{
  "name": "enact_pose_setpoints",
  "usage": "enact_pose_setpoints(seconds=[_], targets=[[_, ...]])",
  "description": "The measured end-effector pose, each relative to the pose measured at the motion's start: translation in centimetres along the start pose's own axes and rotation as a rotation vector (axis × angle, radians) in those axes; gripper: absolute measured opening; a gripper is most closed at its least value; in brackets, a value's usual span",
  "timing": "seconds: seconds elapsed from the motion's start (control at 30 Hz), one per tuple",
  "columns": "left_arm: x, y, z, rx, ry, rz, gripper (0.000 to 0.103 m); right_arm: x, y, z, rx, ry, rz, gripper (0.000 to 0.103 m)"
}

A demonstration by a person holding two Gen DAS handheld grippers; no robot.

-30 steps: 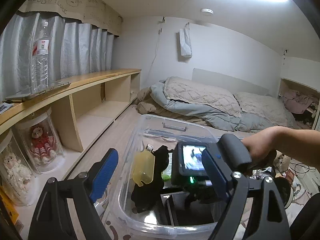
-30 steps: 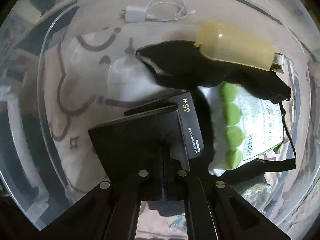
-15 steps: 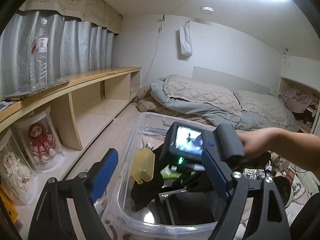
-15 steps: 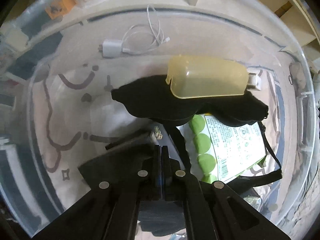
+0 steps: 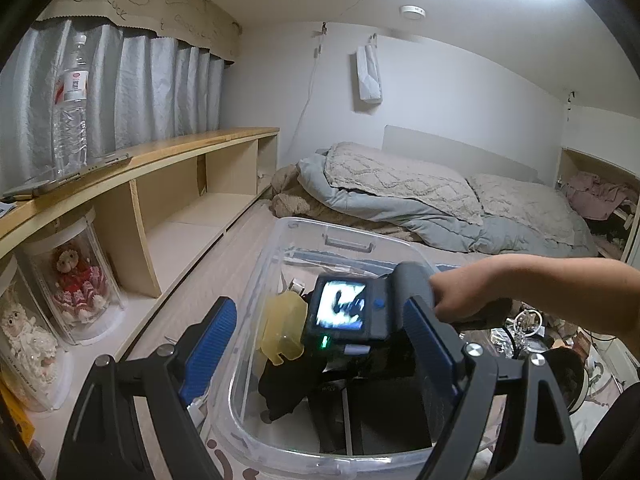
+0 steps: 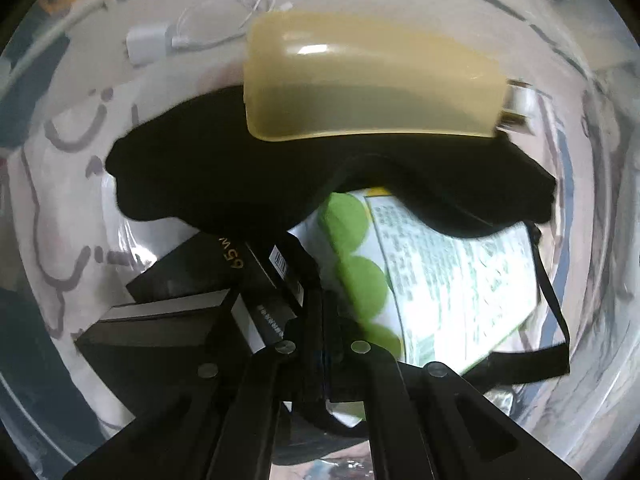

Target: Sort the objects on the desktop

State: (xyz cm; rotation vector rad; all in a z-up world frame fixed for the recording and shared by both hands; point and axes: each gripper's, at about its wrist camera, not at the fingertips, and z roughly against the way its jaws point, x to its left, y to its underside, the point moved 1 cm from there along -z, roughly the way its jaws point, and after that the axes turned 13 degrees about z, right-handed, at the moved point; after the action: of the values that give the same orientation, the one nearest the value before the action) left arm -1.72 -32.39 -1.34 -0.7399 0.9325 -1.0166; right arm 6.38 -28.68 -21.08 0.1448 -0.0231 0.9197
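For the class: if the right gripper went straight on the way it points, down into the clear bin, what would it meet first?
Most likely the black box lying right under the shut tips of the right gripper, with the green-dotted packet just beside them. Blur makes depth uncertain.

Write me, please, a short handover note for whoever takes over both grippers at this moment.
Left gripper: open, empty, hovering at the near-left rim of the clear plastic storage bin.
Right gripper: shut, pointing down inside the bin; whether it pinches anything cannot be told.
In the bin: translucent yellow plastic case on a black fabric eye mask, green-and-white snack packet beneath, black cardboard box marked 65W.
Outside: white charger with cable, seen through the bin wall.
Left: collect the charger and any other loose desktop things.
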Motion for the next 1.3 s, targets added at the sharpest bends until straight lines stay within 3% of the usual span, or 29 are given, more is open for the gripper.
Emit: enact_pose_setpoints(seconds=[0.07, 0.17, 0.23, 0.3, 0.5, 0.63, 0.73, 0.9, 1.0, 1.07, 1.3], targets=[[0.0, -0.1, 0.1, -0.003, 0.008, 0.003, 0.086, 0.0, -0.1, -0.3, 0.02, -0.012, 0.015, 0.0], [-0.2, 0.0, 0.4, -0.008, 0.011, -0.001, 0.086, 0.6, 0.9, -1.0, 0.089, -0.117, 0.055, 0.0], [-0.2, -0.1, 0.5, -0.012, 0.009, -0.004, 0.086, 1.5, 1.7, -1.6, 0.142, -0.112, 0.103, 0.0], [-0.3, -0.1, 0.4, -0.013, 0.015, -0.002, 0.086, 1.7, 2.1, -1.4, 0.124, -0.149, 0.106, 0.002], [-0.8, 0.0, 0.4, -0.006, 0.013, -0.019, 0.086, 2.0, 1.9, -0.6, 0.11, -0.109, 0.131, 0.002], [-0.7, 0.0, 0.4, -0.012, 0.006, -0.015, 0.086, -0.1, 2.2, 3.0, -0.027, -0.058, 0.04, 0.002], [-0.6, -0.1, 0.6, -0.019, 0.005, -0.008, 0.086, -0.3, 2.2, 5.7, -0.148, -0.1, 0.013, 0.002], [-0.5, -0.1, 1.3, -0.034, -0.005, -0.016, 0.086, 3.0, 0.0, 8.0, -0.28, -0.08, 0.153, 0.002], [-0.4, -0.1, 1.6, -0.038, -0.002, -0.017, 0.086, 5.2, -2.0, 6.9, -0.269, -0.115, 0.229, 0.002], [-0.3, -0.1, 1.8, -0.042, -0.001, -0.015, 0.086, 6.2, -3.1, 5.7, -0.215, -0.121, 0.268, 0.002], [0.3, -0.3, 2.0, -0.049, -0.001, -0.001, 0.086, 8.5, -4.3, 2.8, -0.113, -0.009, 0.392, 0.002]])
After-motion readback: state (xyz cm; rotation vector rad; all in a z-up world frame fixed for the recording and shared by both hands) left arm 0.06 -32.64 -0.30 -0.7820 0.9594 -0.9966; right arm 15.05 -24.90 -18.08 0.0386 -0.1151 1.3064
